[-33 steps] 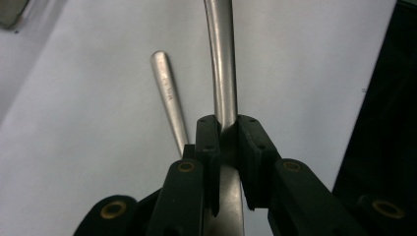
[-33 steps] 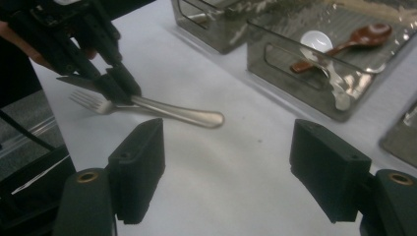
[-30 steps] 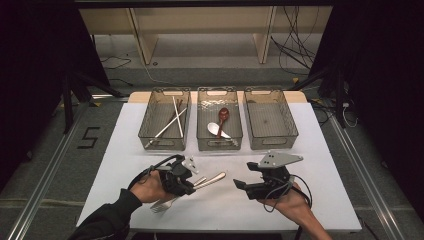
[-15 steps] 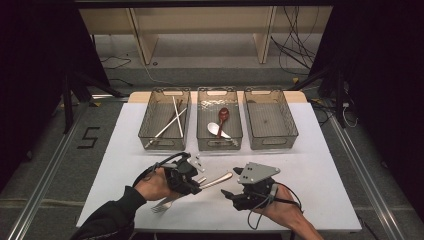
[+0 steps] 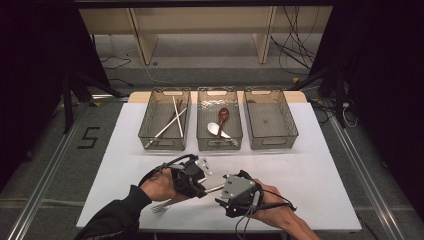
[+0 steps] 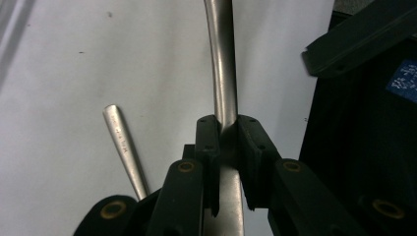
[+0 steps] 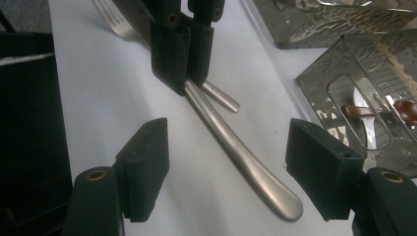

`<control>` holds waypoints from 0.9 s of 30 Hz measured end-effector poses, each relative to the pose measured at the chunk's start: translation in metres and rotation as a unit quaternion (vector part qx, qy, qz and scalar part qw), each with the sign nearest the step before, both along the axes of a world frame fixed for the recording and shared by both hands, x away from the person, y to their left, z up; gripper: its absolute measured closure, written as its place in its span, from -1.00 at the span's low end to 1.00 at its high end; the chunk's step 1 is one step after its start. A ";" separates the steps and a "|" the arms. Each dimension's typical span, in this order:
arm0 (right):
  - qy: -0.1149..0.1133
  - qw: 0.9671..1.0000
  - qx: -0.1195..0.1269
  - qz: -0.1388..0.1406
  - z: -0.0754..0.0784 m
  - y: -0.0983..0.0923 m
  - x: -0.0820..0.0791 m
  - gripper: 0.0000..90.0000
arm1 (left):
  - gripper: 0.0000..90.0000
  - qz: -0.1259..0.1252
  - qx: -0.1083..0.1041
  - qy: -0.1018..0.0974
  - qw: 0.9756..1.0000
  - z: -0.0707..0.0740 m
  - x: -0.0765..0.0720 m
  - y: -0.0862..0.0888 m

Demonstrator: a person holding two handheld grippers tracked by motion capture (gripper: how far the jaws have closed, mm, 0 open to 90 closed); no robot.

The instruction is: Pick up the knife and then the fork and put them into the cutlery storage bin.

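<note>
Right hand-held gripper [image 7: 226, 167] slid in toward left hand-held gripper [image 6: 227, 142], jaws just narrowing but wide astride, not gripping, fork handle [image 7: 231, 142] that left clamps above counter [image 5: 320, 165]; handover begun, 3 trays [image 5: 219, 145] beyond await.

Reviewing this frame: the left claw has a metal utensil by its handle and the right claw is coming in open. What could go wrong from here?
1. The left claw pinches the utensil handle on a narrow, smooth, rounded section; it may twist or slip when the right claw takes hold.
2. The right claw's pads straddle the handle's end without touching it; closing near the tip could give a weak hold.
3. A second utensil lies right beside the held one and could be knocked.
</note>
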State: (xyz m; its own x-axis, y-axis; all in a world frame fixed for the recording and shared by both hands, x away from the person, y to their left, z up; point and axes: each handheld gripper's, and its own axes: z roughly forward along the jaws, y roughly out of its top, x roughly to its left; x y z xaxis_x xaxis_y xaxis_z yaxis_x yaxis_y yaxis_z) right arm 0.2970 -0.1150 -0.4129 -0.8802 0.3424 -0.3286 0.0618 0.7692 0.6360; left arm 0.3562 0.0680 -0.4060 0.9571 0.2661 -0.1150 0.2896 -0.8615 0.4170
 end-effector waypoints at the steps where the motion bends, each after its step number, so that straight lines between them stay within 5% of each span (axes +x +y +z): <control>1: 0.001 1.000 -0.006 0.005 0.000 0.001 0.000 -0.20 | 0.77 -0.003 0.001 0.002 1.000 0.000 0.000 -0.001; 14: -0.006 0.995 -0.080 0.058 -0.013 0.013 0.003 0.13 | 0.77 -0.020 0.001 0.017 1.000 0.000 -0.008 -0.010; 27: -0.010 0.992 -0.097 0.082 -0.018 0.020 0.000 0.56 | 0.77 -0.028 0.005 0.034 0.999 -0.002 -0.006 -0.010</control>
State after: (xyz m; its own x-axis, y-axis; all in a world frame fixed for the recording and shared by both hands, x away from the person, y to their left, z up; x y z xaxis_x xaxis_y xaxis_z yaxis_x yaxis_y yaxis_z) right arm 0.2969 -0.0952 -0.4309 -0.9112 0.1235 -0.3929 -0.0862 0.8756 0.4752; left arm 0.3500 0.0582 -0.4083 0.9607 0.2129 -0.1784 0.2676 -0.8815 0.3890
